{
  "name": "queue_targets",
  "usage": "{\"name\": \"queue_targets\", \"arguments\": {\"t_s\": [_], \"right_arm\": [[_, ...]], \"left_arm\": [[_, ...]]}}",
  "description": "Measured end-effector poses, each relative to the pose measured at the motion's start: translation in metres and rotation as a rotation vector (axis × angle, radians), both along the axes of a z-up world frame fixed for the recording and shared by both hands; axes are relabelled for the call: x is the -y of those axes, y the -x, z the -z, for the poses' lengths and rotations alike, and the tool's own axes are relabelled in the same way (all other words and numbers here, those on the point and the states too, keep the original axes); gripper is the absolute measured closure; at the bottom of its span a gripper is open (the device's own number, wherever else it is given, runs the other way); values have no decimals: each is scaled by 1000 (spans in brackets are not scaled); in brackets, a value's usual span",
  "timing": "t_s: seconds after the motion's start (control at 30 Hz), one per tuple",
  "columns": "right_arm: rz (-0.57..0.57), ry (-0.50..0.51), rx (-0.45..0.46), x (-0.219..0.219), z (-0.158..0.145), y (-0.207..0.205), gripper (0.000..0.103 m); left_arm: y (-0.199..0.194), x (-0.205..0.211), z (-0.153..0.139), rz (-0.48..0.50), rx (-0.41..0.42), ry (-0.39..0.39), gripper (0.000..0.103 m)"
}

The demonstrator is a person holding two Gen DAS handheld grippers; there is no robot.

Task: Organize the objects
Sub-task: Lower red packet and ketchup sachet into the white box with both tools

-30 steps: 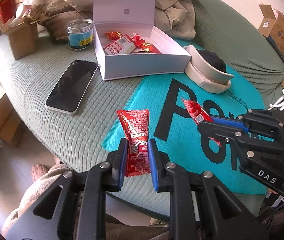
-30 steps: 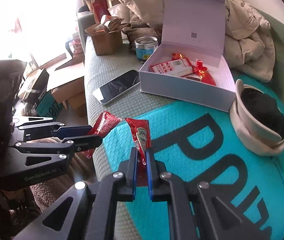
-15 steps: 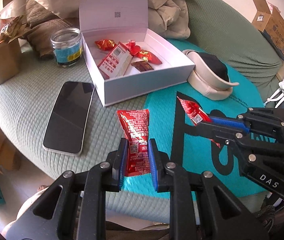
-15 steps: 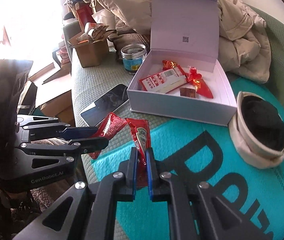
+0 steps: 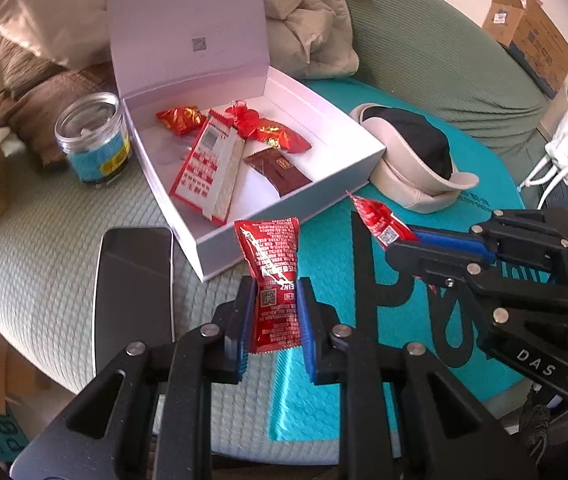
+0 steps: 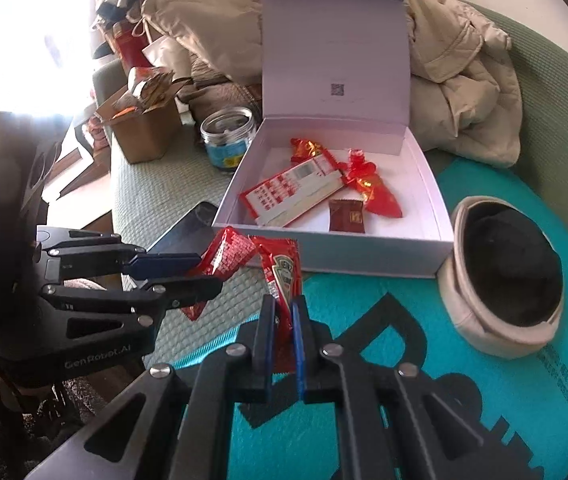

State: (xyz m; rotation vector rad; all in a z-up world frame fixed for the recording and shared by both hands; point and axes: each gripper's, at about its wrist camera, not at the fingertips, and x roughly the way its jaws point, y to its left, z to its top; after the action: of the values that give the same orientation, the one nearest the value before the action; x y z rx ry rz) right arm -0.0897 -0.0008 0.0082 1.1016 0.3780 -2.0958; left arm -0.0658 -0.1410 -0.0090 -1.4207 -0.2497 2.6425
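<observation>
Ketchup sachets are in transport: left gripper [image 5: 274,308] clamps one sachet [image 5: 272,268], right gripper [image 6: 282,320] clamps another [image 6: 282,276], both just short of the open white box [image 5: 284,216]. Next move, by judgement: carry over the front wall, then release inside.

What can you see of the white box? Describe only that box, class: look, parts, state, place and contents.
The white box is a shallow, rectangular, card-like tray with a hinged lid standing open and upright at its back, a small square code printed inside the lid. It sits on the green cushion, partly over the teal mat. Inside lie red wrapped sweets, a red-and-white packet and a dark brown sachet. A hat lies against one corner.
</observation>
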Motion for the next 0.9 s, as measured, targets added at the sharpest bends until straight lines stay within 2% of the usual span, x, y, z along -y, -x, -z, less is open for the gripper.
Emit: {"name": "queue_targets", "arguments": {"t_s": [0.5,0.9], "right_arm": [[-32,11,-24,42,-8,52,95],[-58,12,-60,53,-15,101,95]], "left_arm": [[53,28,-15,24,-18,62,84],[105,28,-15,31,-6,78,84]]}}
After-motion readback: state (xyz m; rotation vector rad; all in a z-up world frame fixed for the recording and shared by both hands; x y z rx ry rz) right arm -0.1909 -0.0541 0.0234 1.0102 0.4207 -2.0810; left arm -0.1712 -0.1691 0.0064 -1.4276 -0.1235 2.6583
